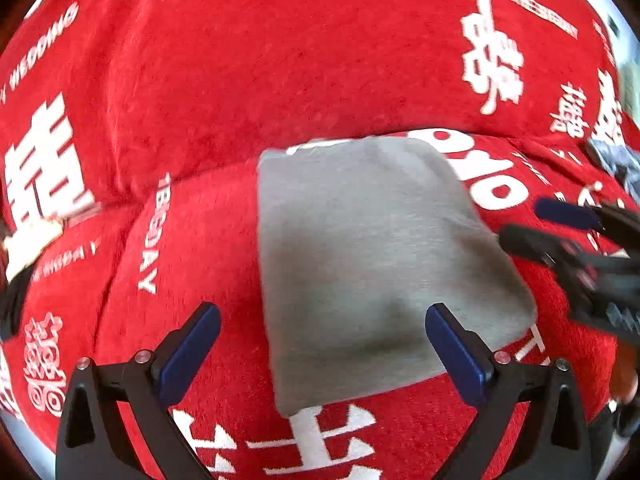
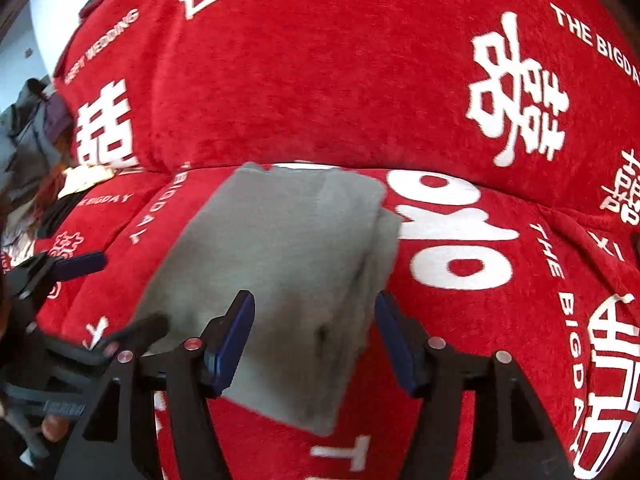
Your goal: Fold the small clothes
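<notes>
A grey folded garment [image 1: 360, 264] lies flat on the red sofa seat; it also shows in the right wrist view [image 2: 288, 272], folded into a rough rectangle with layered edges on its right side. My left gripper [image 1: 322, 344] is open and empty, hovering over the garment's near left part. My right gripper [image 2: 316, 332] is open and empty, just above the garment's near end. The right gripper also shows at the right edge of the left wrist view [image 1: 560, 232], open. The left gripper shows at the left of the right wrist view [image 2: 96, 296], open.
The sofa is covered by a red plush throw with white lettering [image 1: 280, 60], its backrest rising behind the seat [image 2: 320, 80]. A pile of dark and mixed clothes [image 2: 28, 136] sits at the far left. A cream cloth [image 1: 28, 248] lies at the seat's left.
</notes>
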Demonstrator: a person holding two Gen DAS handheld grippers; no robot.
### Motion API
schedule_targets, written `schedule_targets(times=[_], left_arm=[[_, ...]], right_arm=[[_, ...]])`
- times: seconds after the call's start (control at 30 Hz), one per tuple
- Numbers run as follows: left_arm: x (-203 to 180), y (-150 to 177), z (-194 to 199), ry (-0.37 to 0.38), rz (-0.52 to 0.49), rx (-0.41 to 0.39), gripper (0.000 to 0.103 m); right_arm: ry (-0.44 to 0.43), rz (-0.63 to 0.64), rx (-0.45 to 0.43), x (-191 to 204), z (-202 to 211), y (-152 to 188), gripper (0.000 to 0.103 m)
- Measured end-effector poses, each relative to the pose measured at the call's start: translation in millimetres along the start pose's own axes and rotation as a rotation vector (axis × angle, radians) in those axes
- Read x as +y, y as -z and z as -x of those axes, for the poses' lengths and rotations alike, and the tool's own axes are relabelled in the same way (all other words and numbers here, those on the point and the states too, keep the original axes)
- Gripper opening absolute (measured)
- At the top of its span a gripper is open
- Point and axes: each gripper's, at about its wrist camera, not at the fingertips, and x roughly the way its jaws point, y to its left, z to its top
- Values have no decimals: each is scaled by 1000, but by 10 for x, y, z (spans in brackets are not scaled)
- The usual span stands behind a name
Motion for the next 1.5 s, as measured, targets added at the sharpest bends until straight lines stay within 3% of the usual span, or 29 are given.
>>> schedule_targets(times=[0.37,0.47,0.63,0.77,0.87,0.97,1.07,1.13,1.2,1.27,1.37,1.5], left_arm=[[584,14,-411,-33,166,59,102],[667,8,-488,23,202,68,102],[644,-12,-433,26,174,57,102],[745,-99,-323,141,238,39,102],[843,-187,-450,225,313,99,102],[790,-255,-694,205,297,167,102],[755,-312,-934,167,288,220,102],[762,-354,-1061,209,316,249,102],[723,-435,-1178,228,325,268,102],[644,-557,-1263,221,303,271,102],[587,-721,-1250,202,278,259,102],[634,-723,-1019,216,237,211,102]], right_arm=[[-71,49,69,439,-384,31,66],[-8,40,105,323,-576,78,66],[-38,12,86,215,-380,113,66],[-31,45,31,307,-124,64,68],[-73,65,27,395,-136,-14,69],[-91,76,69,426,-385,-125,69],[-79,33,137,275,-758,-234,69],[-61,1,134,91,-920,-290,69],[-105,-57,137,-73,-966,-365,69],[-121,-110,137,-192,-951,-427,69],[5,-145,115,-346,-824,-485,69],[-24,-265,76,-674,-573,-369,78]])
